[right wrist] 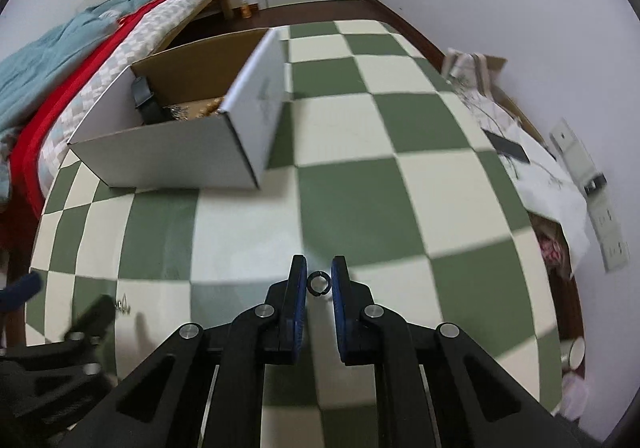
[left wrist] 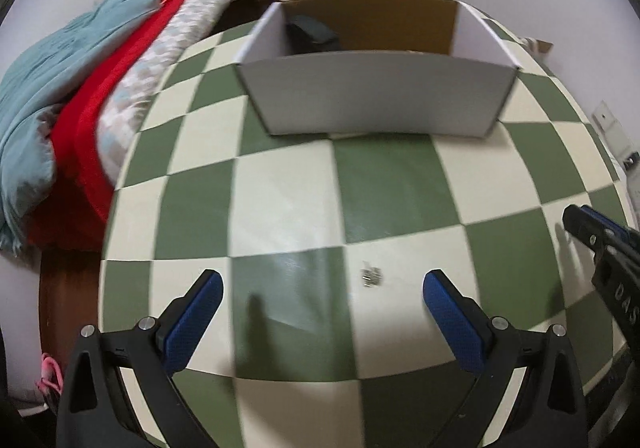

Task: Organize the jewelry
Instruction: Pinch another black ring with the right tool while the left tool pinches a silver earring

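Jaws of right gripper pinch a small dark ring, probably stiff, slippery; left gripper spread wide.

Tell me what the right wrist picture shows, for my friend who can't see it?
The right gripper holds a small dark ring between its blue fingers, above a green and cream checkered table. An open box sits further back on the left, with a bed behind it.
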Available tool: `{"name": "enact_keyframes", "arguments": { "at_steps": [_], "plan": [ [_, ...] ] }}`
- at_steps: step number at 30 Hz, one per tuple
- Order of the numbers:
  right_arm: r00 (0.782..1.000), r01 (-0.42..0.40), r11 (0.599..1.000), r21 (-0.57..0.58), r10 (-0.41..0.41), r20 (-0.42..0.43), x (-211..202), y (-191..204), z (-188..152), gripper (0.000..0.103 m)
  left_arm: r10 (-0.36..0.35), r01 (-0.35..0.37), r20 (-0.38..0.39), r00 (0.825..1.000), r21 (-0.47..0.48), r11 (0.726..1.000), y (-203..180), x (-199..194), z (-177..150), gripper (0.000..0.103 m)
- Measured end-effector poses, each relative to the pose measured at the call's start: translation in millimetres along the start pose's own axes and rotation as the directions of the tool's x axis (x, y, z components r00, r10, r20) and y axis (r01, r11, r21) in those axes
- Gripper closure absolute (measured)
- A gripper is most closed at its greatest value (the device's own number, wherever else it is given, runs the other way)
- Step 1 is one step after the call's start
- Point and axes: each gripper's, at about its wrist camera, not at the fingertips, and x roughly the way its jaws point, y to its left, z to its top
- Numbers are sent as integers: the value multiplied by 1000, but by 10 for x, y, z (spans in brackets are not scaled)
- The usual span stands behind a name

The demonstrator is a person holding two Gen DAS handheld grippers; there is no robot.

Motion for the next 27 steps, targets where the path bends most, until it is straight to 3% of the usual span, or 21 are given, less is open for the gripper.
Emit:
{"name": "enact_keyframes", "arguments": {
  "at_steps": [2,4,9,14,16,19,27],
  "plan": [
    [1000,4,1000,9,-4,-1,-52,-42,-71,90,-9,9,4,1000,14,1000,-66,-4,-17,8],
    [1000,2,1000,17,-2,-1,-87,-61,-144,90,-10,10,-7,1000,23,1000,-116,14,-33,21],
    [1000,-3,1000,30,3,-14,-99,-62,-314,90,-6,6,-4,1000,16,1000,-137,31,-40,23],
    [1000,-5,999,35,6,-19,-87,-64,-376,90,-28,28,9,1000,12,1000,-136,18,-28,47],
    [1000,-6,999,40,7,-18,-93,-68,-382,90,-43,43,12,999,15,999,-160,3,-31,64],
    [1000,-5,999,45,6,-19,-96,-89,-382,90,-48,48,12,999,19,999,-189,-3,-28,76],
    [1000,-7,999,47,7,-18,-94,-105,-384,90,-60,60,13,998,16,998,-181,1,-21,90]
  ]
}}
